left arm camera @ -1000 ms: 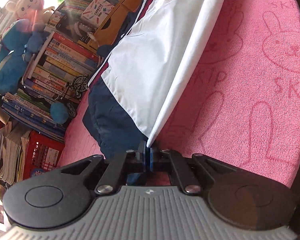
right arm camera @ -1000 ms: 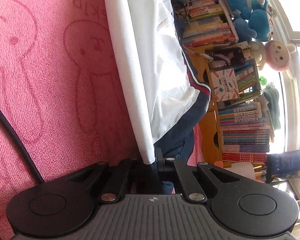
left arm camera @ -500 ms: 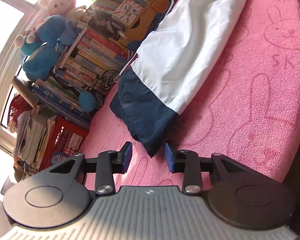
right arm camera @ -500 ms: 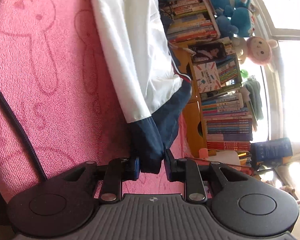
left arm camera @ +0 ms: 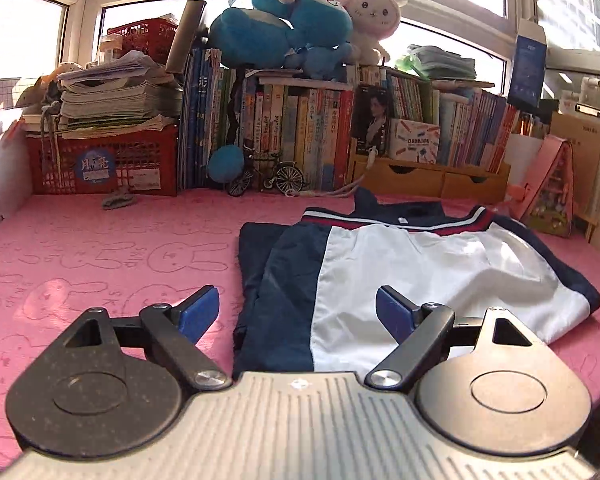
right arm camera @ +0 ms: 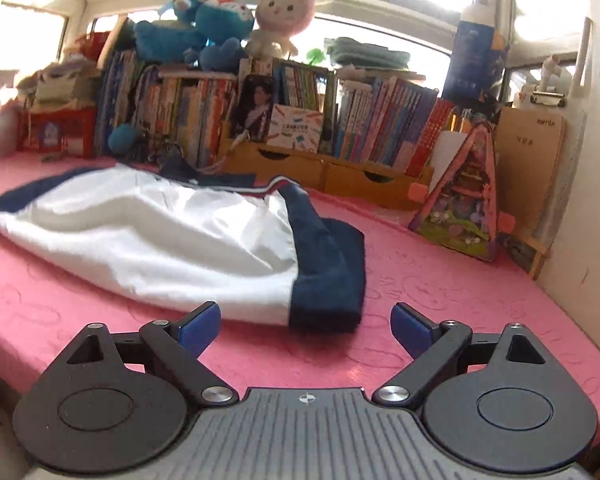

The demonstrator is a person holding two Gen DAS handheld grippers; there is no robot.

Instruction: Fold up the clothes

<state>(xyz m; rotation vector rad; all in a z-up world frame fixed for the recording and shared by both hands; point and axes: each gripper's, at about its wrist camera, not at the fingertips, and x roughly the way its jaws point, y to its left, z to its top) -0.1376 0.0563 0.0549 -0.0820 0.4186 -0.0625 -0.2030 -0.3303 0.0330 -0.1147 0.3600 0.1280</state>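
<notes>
A white and navy jacket [left arm camera: 420, 272] with a red-striped collar lies folded flat on the pink rabbit-print cover [left arm camera: 100, 264]. My left gripper [left arm camera: 298, 312] is open, level, with the jacket's near left edge lying between its blue pads, not gripped. In the right wrist view the same jacket [right arm camera: 172, 236] spreads left of centre, its navy cuff [right arm camera: 328, 292] just beyond my right gripper [right arm camera: 306, 326]. That gripper is open and holds nothing.
Along the far edge stand rows of books [left arm camera: 300, 132], a red crate [left arm camera: 104, 160] with paper stacks, wooden drawers [left arm camera: 428, 180], plush toys [left arm camera: 292, 12] and a pink toy house [right arm camera: 464, 200]. A wall [right arm camera: 588, 200] closes the right side.
Both grippers were shut on the jacket's hem, then opened and let it drop. Both have since rolled upright and pulled back, so the jacket lies flat ahead.
</notes>
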